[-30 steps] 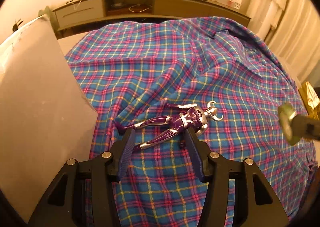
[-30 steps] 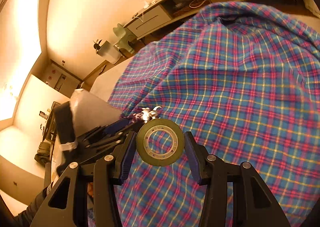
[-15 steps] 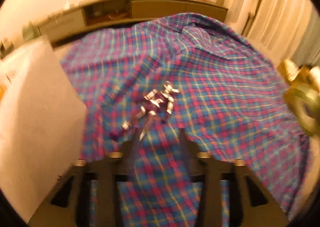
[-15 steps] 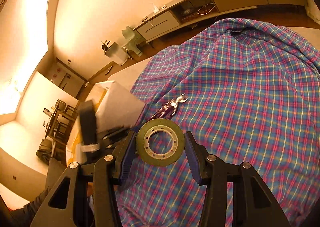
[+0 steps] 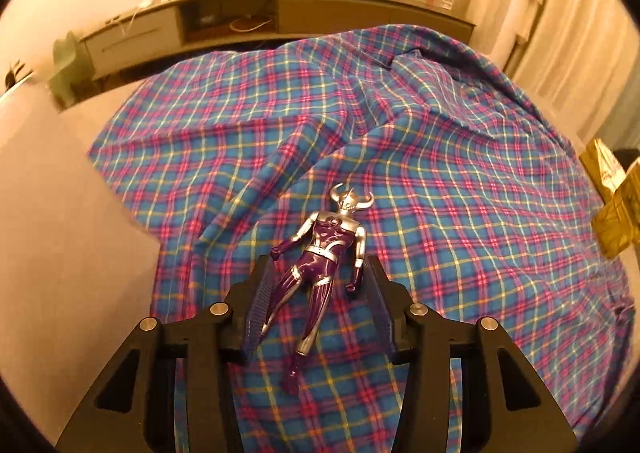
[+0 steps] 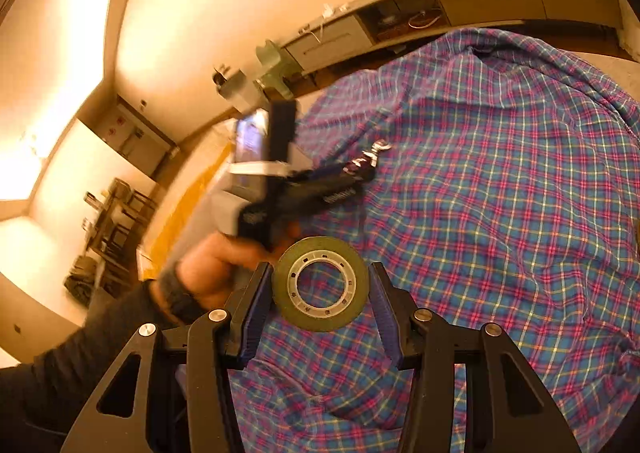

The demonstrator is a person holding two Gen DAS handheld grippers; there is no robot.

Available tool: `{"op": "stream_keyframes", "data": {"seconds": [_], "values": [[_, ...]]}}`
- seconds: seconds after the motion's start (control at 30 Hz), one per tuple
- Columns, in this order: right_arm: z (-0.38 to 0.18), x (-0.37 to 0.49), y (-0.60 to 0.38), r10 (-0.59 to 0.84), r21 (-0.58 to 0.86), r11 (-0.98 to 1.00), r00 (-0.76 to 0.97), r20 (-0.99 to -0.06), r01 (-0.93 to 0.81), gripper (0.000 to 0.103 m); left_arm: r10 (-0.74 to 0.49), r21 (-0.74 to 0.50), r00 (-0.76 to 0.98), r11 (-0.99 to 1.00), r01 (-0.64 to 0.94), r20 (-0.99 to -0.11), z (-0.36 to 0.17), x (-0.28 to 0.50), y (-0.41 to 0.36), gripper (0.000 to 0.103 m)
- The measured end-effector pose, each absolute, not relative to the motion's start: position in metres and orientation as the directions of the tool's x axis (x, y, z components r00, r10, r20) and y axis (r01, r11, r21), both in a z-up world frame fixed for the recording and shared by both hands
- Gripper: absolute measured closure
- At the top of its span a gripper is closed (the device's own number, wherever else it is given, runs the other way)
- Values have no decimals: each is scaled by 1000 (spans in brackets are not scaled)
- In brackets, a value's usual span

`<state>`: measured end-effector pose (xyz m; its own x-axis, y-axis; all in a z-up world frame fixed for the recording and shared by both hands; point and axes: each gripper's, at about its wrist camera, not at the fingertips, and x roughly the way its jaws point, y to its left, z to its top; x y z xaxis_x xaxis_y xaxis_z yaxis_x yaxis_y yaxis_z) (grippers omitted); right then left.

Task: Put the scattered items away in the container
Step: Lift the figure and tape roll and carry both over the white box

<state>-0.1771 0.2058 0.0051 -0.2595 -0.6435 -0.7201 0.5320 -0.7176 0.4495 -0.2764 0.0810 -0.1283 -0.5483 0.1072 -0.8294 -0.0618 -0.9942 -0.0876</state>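
1. Left gripper, low centre of its frame, reaches forward with jaws spread wide, straddling a purple-and-silver horned toy figure lying on blue-and-pink plaid cloth.
2. Right gripper, bottom centre, clamps an olive-green tape roll above the cloth.

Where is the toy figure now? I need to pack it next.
The toy figure lies face-up on the plaid cloth, its legs between the open left gripper's fingers.
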Motion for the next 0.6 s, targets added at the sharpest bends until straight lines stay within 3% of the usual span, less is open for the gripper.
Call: {"op": "stream_keyframes", "data": {"seconds": [0.3,0.6], "values": [[0,-178,208,-619,424,-742,-288,-730,520,53,159,-159,-583,-986,-52,-797,-96,-239,87,56],[2,-178,210,-604,404,-759,-321,-730,510,53,144,-143,-610,-988,-50,-779,-67,-183,96,55]]}}
